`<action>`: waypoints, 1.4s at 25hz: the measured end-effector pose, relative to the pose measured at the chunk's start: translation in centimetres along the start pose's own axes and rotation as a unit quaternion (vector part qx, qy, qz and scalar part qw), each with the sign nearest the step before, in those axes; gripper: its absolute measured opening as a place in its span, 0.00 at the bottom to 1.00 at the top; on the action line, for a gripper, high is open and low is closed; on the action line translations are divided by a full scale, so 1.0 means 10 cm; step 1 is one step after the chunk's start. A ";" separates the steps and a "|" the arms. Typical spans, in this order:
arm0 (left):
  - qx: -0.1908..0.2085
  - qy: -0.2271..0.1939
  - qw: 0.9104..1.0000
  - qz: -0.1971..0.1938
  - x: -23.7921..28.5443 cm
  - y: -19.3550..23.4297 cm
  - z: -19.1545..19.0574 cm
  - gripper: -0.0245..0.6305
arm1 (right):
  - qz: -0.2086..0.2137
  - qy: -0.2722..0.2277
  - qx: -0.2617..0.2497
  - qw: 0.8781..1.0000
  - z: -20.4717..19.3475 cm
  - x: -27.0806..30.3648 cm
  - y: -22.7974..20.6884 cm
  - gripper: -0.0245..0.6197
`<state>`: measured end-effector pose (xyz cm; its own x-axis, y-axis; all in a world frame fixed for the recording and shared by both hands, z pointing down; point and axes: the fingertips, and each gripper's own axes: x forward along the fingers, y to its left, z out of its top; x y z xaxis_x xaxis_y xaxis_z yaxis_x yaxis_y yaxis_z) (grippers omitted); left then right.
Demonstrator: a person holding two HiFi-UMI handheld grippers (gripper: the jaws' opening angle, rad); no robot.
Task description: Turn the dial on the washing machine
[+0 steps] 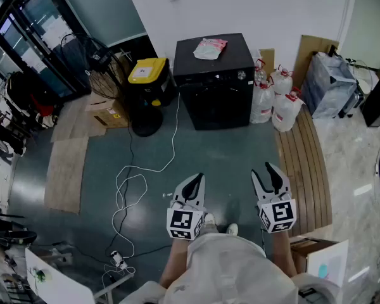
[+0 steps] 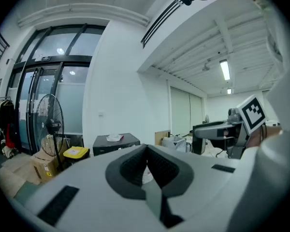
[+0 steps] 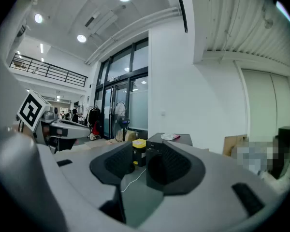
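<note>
Fronting the boxy black washing machine [image 1: 215, 103] — round dial [image 1: 241, 75].

In the head view the dial [image 1: 241, 75] on the washing machine [image 1: 215, 100] is only a pale dot, and its markings are too small to tell. The left gripper [image 2: 146, 153] hides the machine's front in its own view, leaving just the top. The right gripper [image 3: 144, 158] covers most of the machine in its view. The person [image 1: 228, 265] is cut off by the bottom edge.
</note>
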<state>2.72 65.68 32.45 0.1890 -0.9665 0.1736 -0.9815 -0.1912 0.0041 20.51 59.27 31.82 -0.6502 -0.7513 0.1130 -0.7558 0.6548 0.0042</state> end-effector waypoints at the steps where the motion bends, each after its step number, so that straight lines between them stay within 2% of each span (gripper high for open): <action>1: 0.000 -0.001 1.000 0.001 -0.01 -0.01 0.01 0.06 | 0.001 0.000 -0.002 1.000 0.01 0.00 0.00 0.35; 10: 0.001 0.001 1.000 -0.002 0.01 -0.07 -0.03 0.06 | 0.006 -0.007 0.012 1.000 -0.03 0.04 0.04 0.35; 19: -0.002 0.002 1.000 -0.010 0.41 0.07 -0.04 0.06 | 0.005 -0.001 0.009 1.000 -0.08 0.40 -0.12 0.35; 35: -0.011 0.005 0.998 -0.055 1.67 0.92 0.08 0.06 | -0.030 0.036 -0.007 0.999 -0.06 1.66 -0.51 0.33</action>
<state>-3.15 47.69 34.58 0.2964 -0.9377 0.1811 -0.9550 -0.2929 0.0461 13.55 43.51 34.29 -0.5966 -0.7813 0.1836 -0.7915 0.6106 0.0263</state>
